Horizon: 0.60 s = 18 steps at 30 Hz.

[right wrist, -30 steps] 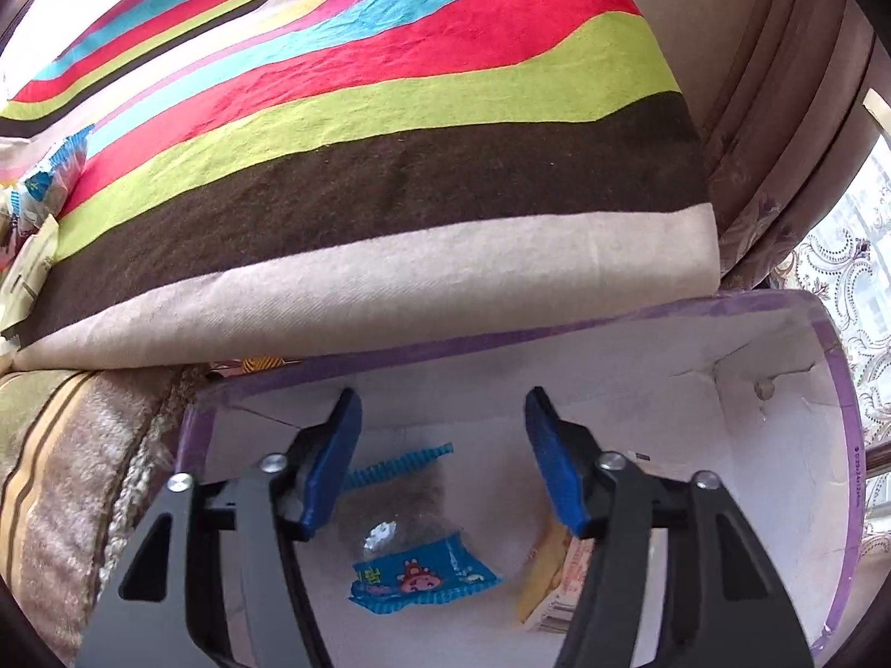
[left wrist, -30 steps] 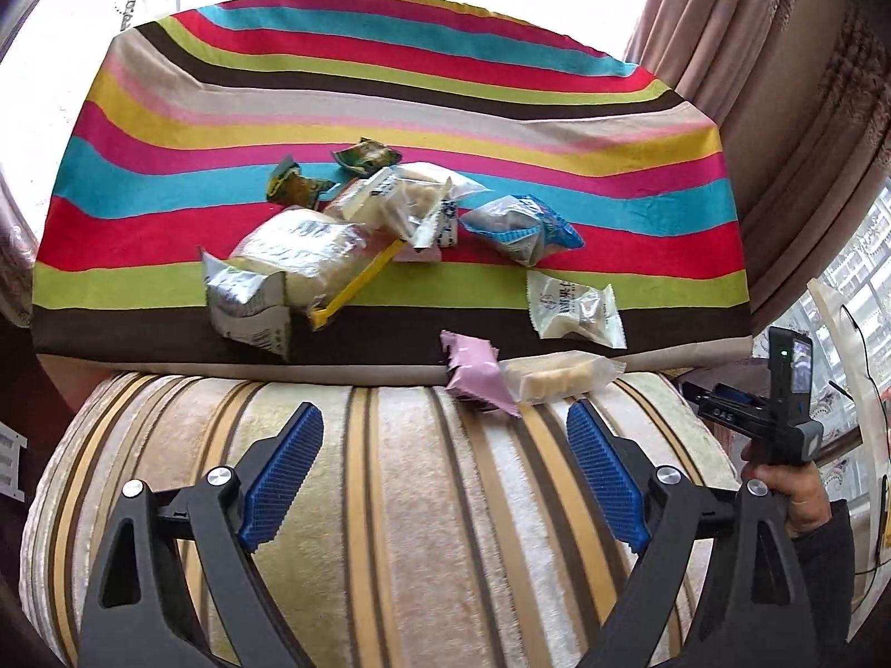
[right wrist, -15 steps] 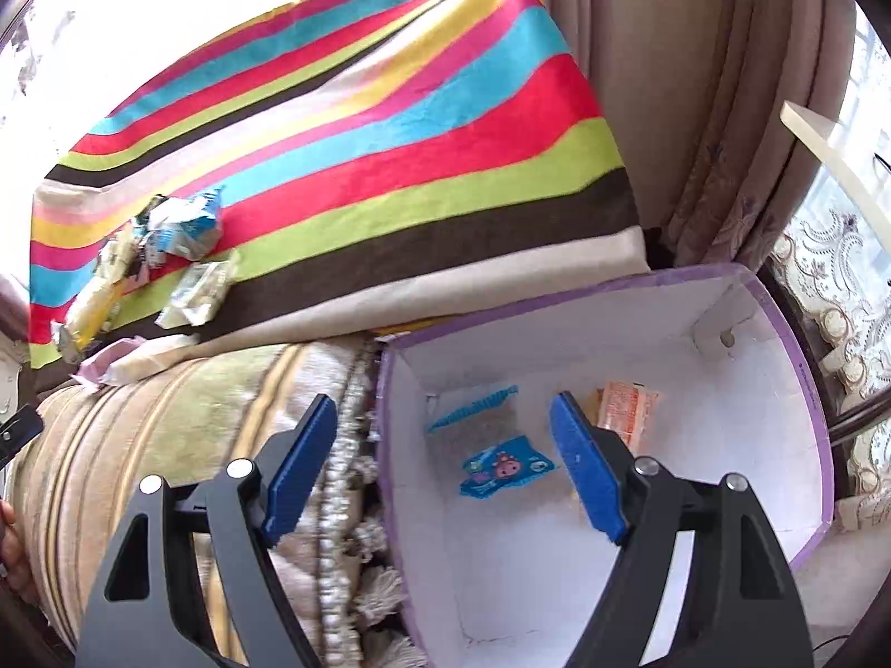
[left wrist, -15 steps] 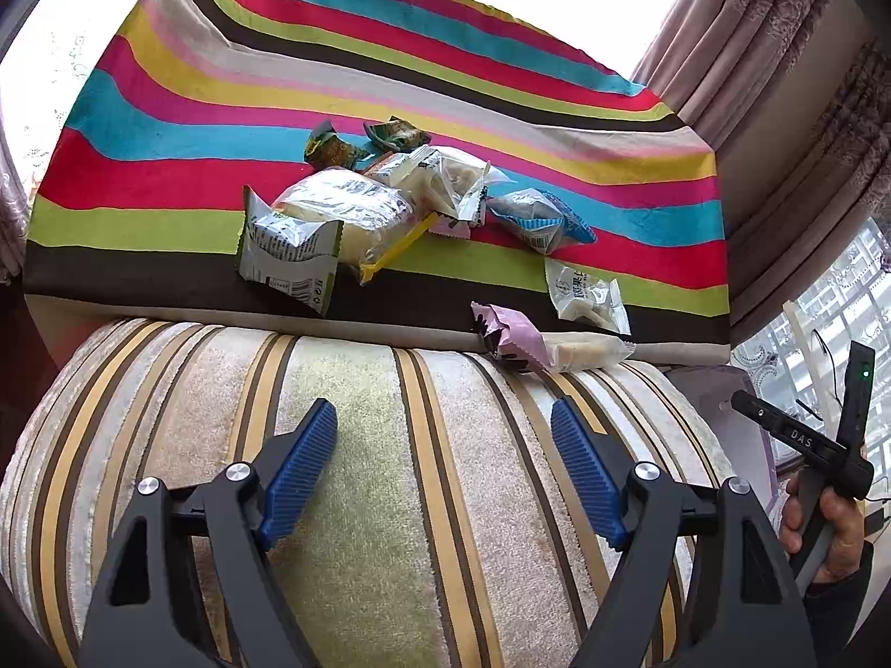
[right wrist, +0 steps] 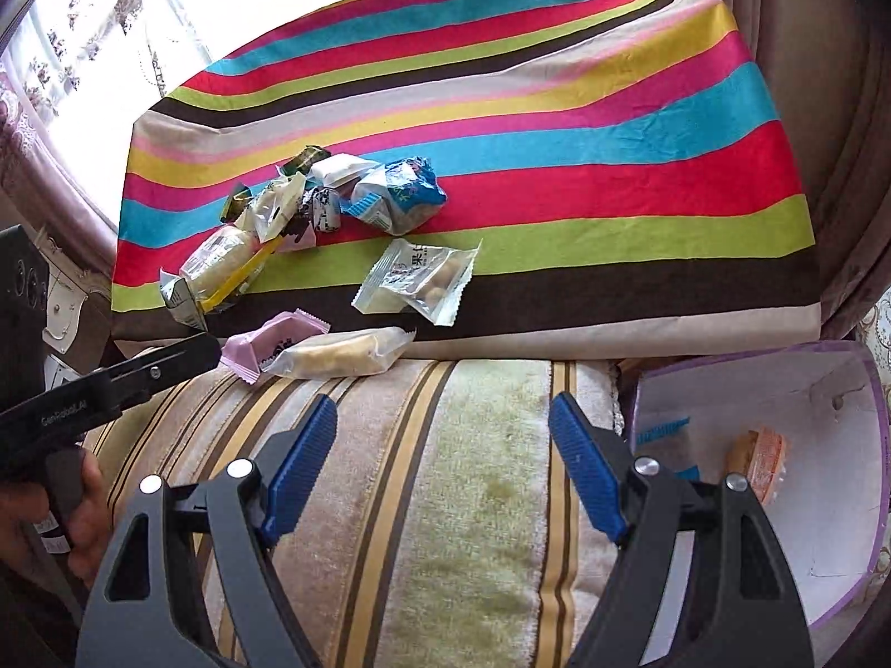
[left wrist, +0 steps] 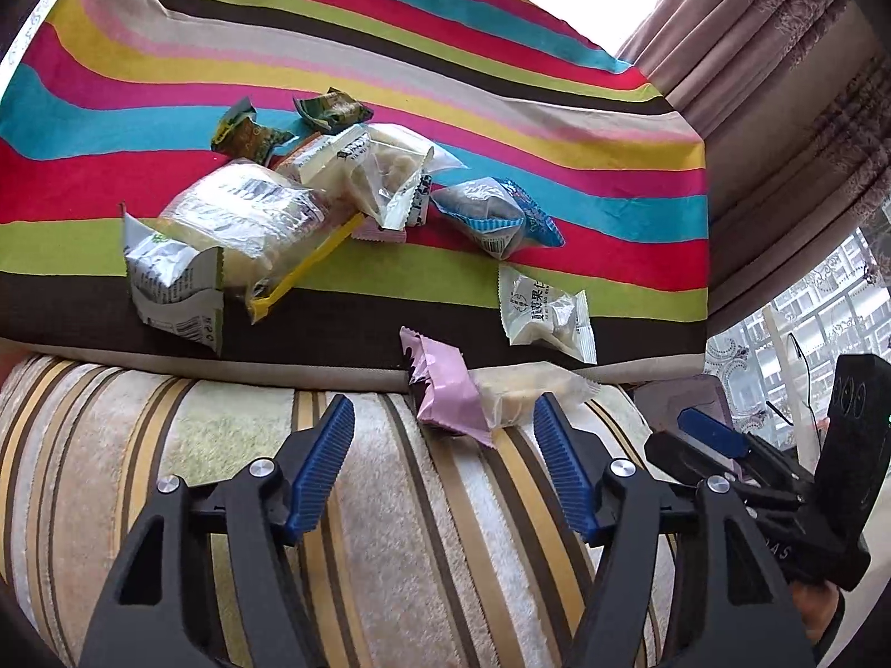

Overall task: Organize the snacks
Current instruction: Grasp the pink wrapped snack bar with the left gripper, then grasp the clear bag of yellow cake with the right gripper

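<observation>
Left wrist view
Progress: most of the job looked undone; the snacks lay loose on the striped cloth [left wrist: 390, 83].
Heap: a big clear bag [left wrist: 245, 217] with a yellow strip lay against a grey pack [left wrist: 172, 289], with green wrappers [left wrist: 250, 133] and a clear pouch [left wrist: 390, 172] just behind.
Strays: a blue pack [left wrist: 495, 211] lay beside the heap, a white pack [left wrist: 548, 314] nearer the cloth's edge.
Nearest: a pink pack [left wrist: 445, 389] and a pale bar [left wrist: 529, 392] touched each other at the cloth's front edge, half on the sofa arm [left wrist: 390, 529].
Left tool [left wrist: 442, 470]: released, jaws wide apart and empty, hovering over the sofa arm, pointed at the pink pack just ahead.
Right tool [left wrist: 718, 445]: seen low at the right; its jaw gap could not be judged from here.

Right wrist view
Done: the box [right wrist: 835, 501] beside the sofa arm held two snacks, an orange pack [right wrist: 763, 459] and a blue-edged pack [right wrist: 662, 434] partly hidden by a finger.
Left: everything else sat on the cloth, well apart from the box.
Right tool [right wrist: 445, 462]: released and empty, above the sofa arm, aimed toward the pale bar [right wrist: 339, 359], with the box to its right.
Left tool [right wrist: 184, 356]: reached in from the left, its tip close to the pink pack [right wrist: 267, 342].
Judgement: an early stage, with a next pick probably among the two nearest packs.
</observation>
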Tool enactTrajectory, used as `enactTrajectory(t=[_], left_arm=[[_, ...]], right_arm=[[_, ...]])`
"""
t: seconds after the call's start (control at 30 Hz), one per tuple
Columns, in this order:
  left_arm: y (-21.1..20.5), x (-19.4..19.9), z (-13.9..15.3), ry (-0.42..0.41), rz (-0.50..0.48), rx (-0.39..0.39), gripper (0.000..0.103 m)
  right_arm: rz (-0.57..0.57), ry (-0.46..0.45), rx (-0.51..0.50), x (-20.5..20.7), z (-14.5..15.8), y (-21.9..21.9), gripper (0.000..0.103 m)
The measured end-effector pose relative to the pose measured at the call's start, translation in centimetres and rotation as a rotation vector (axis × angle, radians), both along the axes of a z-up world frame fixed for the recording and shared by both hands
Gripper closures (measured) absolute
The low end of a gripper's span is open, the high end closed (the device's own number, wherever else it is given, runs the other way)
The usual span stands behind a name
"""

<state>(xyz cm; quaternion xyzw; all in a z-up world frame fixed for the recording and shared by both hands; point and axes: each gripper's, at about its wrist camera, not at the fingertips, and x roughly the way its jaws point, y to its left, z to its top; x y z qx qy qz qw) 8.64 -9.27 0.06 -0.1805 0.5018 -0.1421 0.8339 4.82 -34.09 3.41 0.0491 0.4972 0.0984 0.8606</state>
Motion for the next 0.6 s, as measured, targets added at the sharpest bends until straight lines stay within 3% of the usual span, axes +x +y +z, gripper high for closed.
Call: enactTrajectory(t=[0.2, 0.37, 0.47, 0.6], left_arm=[[-0.9, 3.1, -1.8, 0.103, 0.014, -0.011, 0.045], [-1.4, 4.2, -3.1, 0.16, 0.007, -0.001, 0.059], [-1.4, 4.3, -3.7, 0.179, 0.001, 0.001, 0.077], [-1.3, 4.0, -3.5, 0.165, 0.003, -0.013, 0.078]], right_arm=[[0.003, 0.042, 0.01, 0.6, -1.2, 0.4, 0.024], [0.016, 0.072, 0.015, 1.4, -1.9, 1.3, 0.024], [0.037, 0.075, -0.005, 1.7, -2.0, 2.2, 0.024], [0.069, 0.071, -0.04, 2.0, -2.1, 3.6, 0.024]])
